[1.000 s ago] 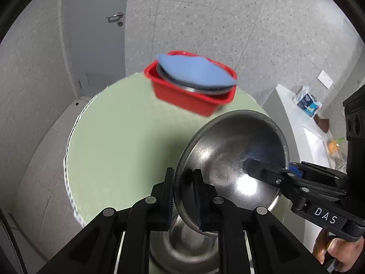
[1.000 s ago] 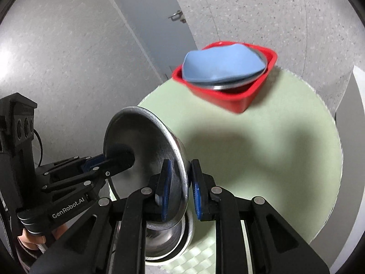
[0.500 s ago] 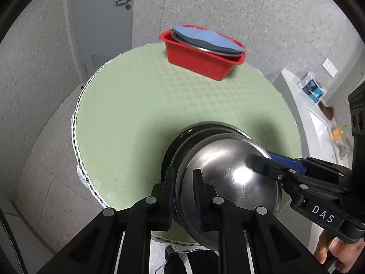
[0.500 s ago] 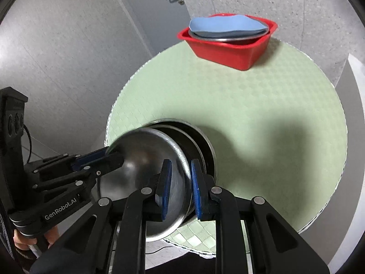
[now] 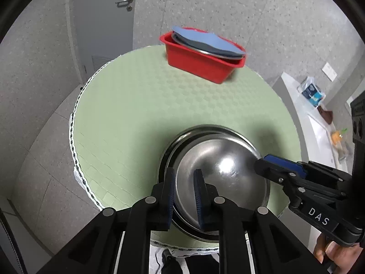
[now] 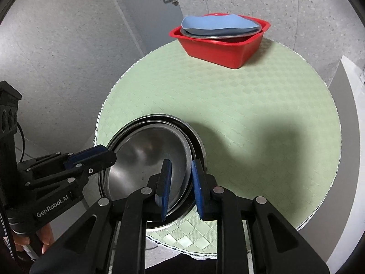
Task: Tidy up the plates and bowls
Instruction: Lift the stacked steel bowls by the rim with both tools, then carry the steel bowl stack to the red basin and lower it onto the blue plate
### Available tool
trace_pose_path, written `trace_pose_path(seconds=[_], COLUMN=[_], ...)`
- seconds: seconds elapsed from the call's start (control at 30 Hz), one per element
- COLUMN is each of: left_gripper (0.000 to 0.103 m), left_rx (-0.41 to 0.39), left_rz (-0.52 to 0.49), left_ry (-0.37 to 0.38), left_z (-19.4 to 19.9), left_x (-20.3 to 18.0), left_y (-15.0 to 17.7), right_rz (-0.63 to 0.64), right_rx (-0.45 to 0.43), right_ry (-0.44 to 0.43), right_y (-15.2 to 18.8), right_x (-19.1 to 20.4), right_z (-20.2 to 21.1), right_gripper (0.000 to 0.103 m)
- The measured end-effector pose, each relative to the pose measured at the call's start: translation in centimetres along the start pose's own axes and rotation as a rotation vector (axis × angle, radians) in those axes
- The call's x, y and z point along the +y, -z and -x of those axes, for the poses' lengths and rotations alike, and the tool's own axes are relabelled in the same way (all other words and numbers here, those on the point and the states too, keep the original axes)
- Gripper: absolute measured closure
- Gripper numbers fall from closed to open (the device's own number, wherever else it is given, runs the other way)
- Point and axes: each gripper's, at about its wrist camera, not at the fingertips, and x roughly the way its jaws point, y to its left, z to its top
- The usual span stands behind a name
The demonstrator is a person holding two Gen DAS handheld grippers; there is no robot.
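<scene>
A steel bowl (image 5: 219,173) (image 6: 148,159) rests nested in a stack of steel bowls (image 5: 168,150) (image 6: 196,143) at the near edge of the round green table (image 5: 136,105) (image 6: 251,105). My left gripper (image 5: 184,187) straddles the bowl's near rim with its jaws slightly parted. My right gripper (image 6: 180,182) straddles the opposite rim, jaws also slightly parted. Each gripper shows in the other's view, the right one in the left wrist view (image 5: 269,166) and the left one in the right wrist view (image 6: 100,153). A red tub (image 5: 200,64) (image 6: 219,48) at the far edge holds a blue plate (image 5: 205,38) (image 6: 216,24) on steel dishes.
A grey door (image 5: 102,22) and speckled floor lie beyond the table. A white counter (image 5: 319,118) with small items stands to the right in the left wrist view. The table edge is just below both grippers.
Both grippers lowered the steel bowl from tilted upright to flat into the stack. Their jaws have opened a little off the rim.
</scene>
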Motion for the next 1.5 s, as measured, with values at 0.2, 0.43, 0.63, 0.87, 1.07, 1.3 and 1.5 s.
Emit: trace_pose_path(seconds=[0.2, 0.43, 0.63, 0.87, 1.07, 1.3, 1.5], left_gripper=[0.028, 0.022, 0.022, 0.022, 0.049, 0.062, 0.067], left_rx=[-0.068, -0.035, 0.025, 0.051, 0.081, 0.076, 0.027], left_rz=[0.058, 0.138, 0.155, 0.155, 0.139, 0.105, 0.073], left_ry=[-0.017, -0.014, 0.0, 0.016, 0.043, 0.037, 0.017], left_z=[1.2, -0.1, -2.2, -3.9, -5.8, -6.3, -5.0], left_x=[1.5, 3.5, 3.6, 2.7, 2.1, 1.3, 0.4], left_y=[0.2, 1.5, 2.3, 2.4, 2.1, 1.8, 1.1], right_rz=[-0.031, -0.118, -0.157, -0.182, -0.225, -0.222, -0.218], right_rx=[-0.052, -0.018, 0.04, 0.081, 0.093, 0.1, 0.084], right_ry=[0.019, -0.011, -0.051, -0.074, -0.109, -0.151, -0.151], right_y=[-0.4, 0.1, 1.0, 1.8, 1.9, 1.7, 1.3], right_x=[-0.6, -2.3, -2.4, -2.4, -3.1, -2.6, -2.6], right_z=[1.6, 0.8, -1.2, -2.8, -3.6, -4.6, -3.9], right_gripper=[0.048, 0.039, 0.039, 0.039, 0.039, 0.053, 0.054])
